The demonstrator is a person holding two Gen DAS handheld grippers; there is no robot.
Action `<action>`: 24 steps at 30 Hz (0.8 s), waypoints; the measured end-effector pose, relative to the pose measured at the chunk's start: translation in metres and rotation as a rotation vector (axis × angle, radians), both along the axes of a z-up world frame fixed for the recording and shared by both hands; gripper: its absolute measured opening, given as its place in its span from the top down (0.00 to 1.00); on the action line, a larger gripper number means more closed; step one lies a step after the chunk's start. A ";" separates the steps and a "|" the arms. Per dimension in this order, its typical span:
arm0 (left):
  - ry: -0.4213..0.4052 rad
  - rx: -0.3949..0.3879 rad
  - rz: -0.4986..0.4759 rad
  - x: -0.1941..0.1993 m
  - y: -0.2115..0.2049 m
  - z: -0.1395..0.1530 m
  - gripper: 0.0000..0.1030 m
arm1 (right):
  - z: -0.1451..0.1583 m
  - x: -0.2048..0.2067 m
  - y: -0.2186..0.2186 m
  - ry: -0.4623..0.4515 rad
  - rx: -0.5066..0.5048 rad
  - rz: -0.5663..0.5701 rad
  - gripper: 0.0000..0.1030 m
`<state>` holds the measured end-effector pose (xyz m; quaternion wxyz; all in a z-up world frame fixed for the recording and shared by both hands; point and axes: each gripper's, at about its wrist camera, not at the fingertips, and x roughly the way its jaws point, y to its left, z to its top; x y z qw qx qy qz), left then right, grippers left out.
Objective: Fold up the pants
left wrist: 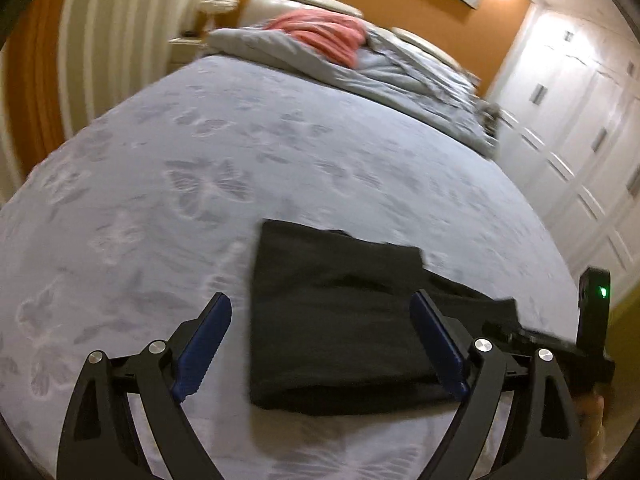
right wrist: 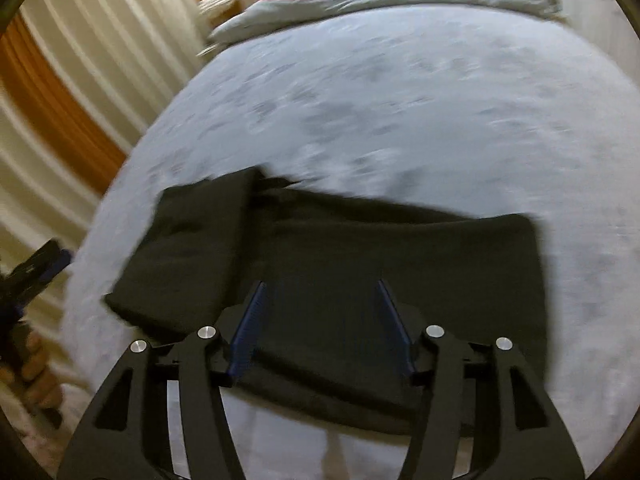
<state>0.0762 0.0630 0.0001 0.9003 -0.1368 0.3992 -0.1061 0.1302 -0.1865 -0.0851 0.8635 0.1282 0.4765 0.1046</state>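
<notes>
Blue-padded fingers (left wrist: 208, 344) of my left tongs (left wrist: 320, 308) fill the bottom of the left wrist view, spread wide with nothing between them. They hang just above the bed (left wrist: 160, 168), one finger over bare sheet, the other over the black pants (left wrist: 332, 320). I cannot tell whether either finger touches the cloth.

My right tongs (right wrist: 320, 286) are also parted, a little less widely, and hold nothing; both of their fingers (right wrist: 250, 328) sit over the pants (right wrist: 400, 264). Whether they rest on the fabric is unclear through the blur.

From the right wrist view the pants lie folded into a compact, roughly rectangular bundle near the bed's near edge, with a doubled layer stacked on their left portion. The sheet (right wrist: 400, 100) under them is pale grey-blue with a butterfly pattern.

At the far end of the bed I see a rumpled grey duvet (left wrist: 304, 60) with a pink cloth (left wrist: 324, 34) on top. White cupboard doors (left wrist: 580, 120) stand to the right, striped curtains (left wrist: 100, 40) to the left.

The other gripper shows at the edge of each view, with a hand (right wrist: 36, 376) on it.
</notes>
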 end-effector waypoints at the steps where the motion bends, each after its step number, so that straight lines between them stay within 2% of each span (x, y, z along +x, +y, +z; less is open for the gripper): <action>1: 0.019 -0.016 0.013 0.003 0.008 -0.002 0.15 | -0.004 0.005 0.012 0.011 0.016 0.024 0.43; 3: 0.049 -0.043 0.035 0.006 0.020 -0.008 0.15 | -0.010 0.012 0.032 0.032 0.017 0.050 0.31; 5: 0.079 -0.059 0.059 0.008 0.033 -0.014 0.15 | -0.021 0.023 0.052 0.062 -0.010 0.058 0.24; 8: 0.093 -0.055 0.074 0.004 0.048 -0.018 0.15 | -0.038 0.037 0.069 0.105 -0.035 0.053 0.23; 10: 0.092 -0.042 0.086 -0.001 0.057 -0.018 0.15 | -0.045 0.040 0.076 0.097 -0.046 0.033 0.23; 11: 0.093 -0.034 0.089 -0.003 0.061 -0.019 0.15 | -0.044 0.039 0.079 0.081 -0.056 0.031 0.37; 12: 0.095 -0.026 0.091 -0.004 0.065 -0.020 0.15 | -0.043 0.039 0.084 0.068 -0.047 0.052 0.60; 13: 0.097 -0.021 0.096 -0.006 0.070 -0.021 0.15 | -0.040 0.038 0.087 0.064 -0.039 0.064 0.64; 14: 0.103 -0.016 0.103 -0.007 0.074 -0.023 0.15 | -0.035 0.036 0.089 0.046 -0.061 0.057 0.79; 15: 0.107 -0.018 0.107 -0.006 0.078 -0.025 0.15 | -0.028 0.034 0.091 0.023 -0.075 0.064 0.84; 18: 0.119 -0.051 0.121 -0.003 0.084 -0.026 0.15 | 0.009 0.022 0.086 -0.058 0.013 0.089 0.86; 20: 0.122 -0.088 0.124 0.000 0.083 -0.023 0.15 | 0.047 0.006 0.072 -0.155 0.051 0.095 0.86; 21: 0.119 -0.101 0.126 0.001 0.081 -0.022 0.15 | 0.069 -0.007 0.058 -0.209 0.054 0.085 0.86; 24: 0.106 -0.113 0.113 0.007 0.064 -0.018 0.15 | 0.103 -0.035 0.008 -0.282 0.055 0.025 0.86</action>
